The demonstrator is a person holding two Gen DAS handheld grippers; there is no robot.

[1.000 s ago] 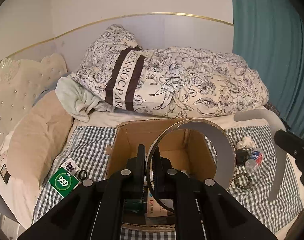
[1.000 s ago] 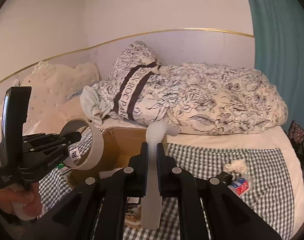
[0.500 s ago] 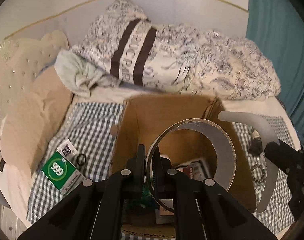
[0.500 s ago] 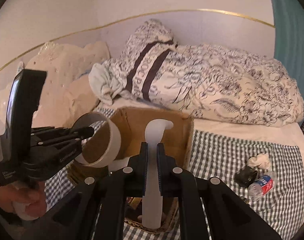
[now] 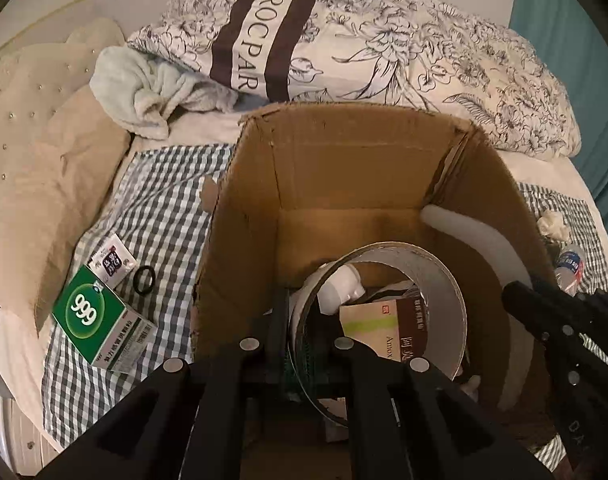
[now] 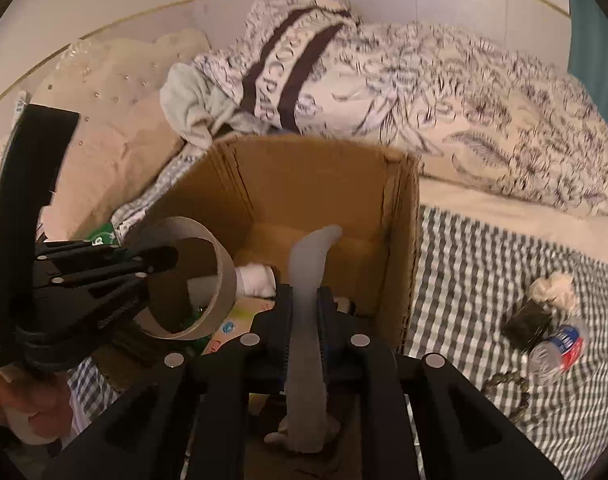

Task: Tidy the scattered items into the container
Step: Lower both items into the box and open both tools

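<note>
An open cardboard box [image 5: 344,152] stands on the checked bedspread; it also shows in the right wrist view [image 6: 400,240]. My left gripper [image 5: 299,312] is shut on a wide tape roll [image 5: 444,304] and holds it inside the box opening, above a carton [image 5: 384,332] and a white item [image 5: 340,288]. My right gripper [image 6: 304,300] is shut on a curved white plastic piece [image 6: 308,280], held over the box's right side. The tape roll [image 6: 223,280] and left gripper [image 6: 159,258] appear at left in the right wrist view.
A green "999" box [image 5: 95,320], a small packet [image 5: 111,260] and a black ring [image 5: 143,278] lie left of the box. A crumpled tissue [image 6: 556,286], a dark item [image 6: 528,324], a small bottle [image 6: 556,350] and a cord [image 6: 508,384] lie right. Pillows and duvet lie behind.
Both grippers moved forward and down over the box. The tape roll and the white piece now sit within the box opening.
</note>
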